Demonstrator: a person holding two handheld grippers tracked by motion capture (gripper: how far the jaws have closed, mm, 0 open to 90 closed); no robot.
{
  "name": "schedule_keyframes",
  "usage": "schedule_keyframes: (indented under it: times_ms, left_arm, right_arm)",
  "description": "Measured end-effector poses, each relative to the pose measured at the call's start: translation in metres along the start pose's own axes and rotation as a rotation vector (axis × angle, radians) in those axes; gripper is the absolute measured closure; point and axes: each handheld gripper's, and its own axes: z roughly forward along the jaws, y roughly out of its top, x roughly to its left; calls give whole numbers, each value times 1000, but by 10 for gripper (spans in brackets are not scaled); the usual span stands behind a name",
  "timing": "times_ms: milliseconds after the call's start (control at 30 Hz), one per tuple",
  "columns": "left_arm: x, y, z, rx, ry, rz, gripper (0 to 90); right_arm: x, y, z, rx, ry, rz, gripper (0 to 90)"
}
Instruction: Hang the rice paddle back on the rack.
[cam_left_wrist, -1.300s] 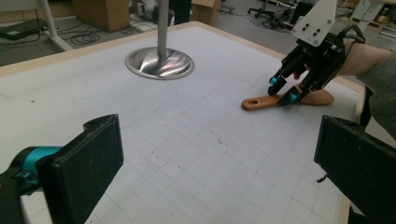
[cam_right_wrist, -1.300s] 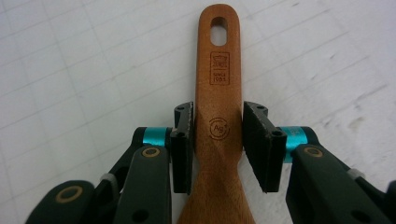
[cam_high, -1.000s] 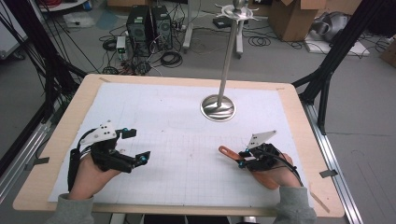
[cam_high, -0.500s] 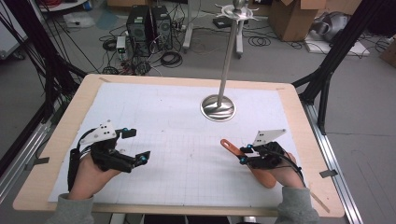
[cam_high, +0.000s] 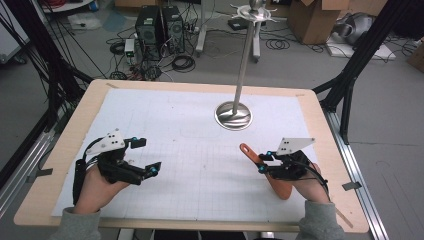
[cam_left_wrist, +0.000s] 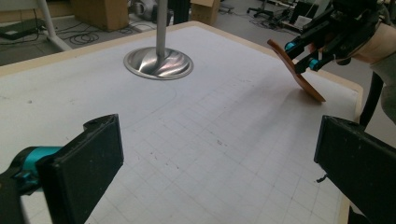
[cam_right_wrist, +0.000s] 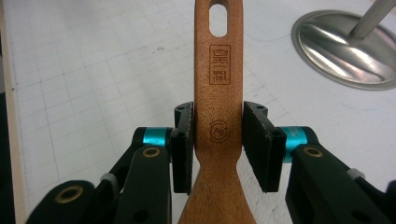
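Wooden spatula (cam_right_wrist: 218, 93) sits clamped by its handle between the two black jaws of the right gripper (cam_right_wrist: 218, 140), its hanging hole pointing away and its blade end touching the gridded white mat (cam_high: 200, 150) near the table's right edge. Beyond it stands a metal stand (cam_high: 233, 115) with a round base. Well apart, the left gripper (cam_high: 141, 157) hovers with jaws wide and nothing between them.

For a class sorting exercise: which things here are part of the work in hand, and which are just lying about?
In use:
- wooden spatula, clamped in the right gripper
- left gripper, open, holding nothing
- metal stand on the table, a likely target

Lying about:
- computer towers
- cardboard boxes
- floor cables
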Motion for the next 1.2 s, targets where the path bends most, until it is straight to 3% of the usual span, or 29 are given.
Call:
schedule_keyframes:
  times_ms: [400, 767, 1200]
  left_arm:
    - [2, 1, -5, -15, 8, -7, 17]
    - [3, 1, -8, -22, 10, -9, 17]
    - [3, 1, -8, -22, 11, -7, 17]
  right_arm:
    - [4, 6, -15, -80, -23, -12, 649]
    - [3, 6, -26, -150, -41, 20, 649]
    - [2, 6, -38, -236, -59, 26, 649]
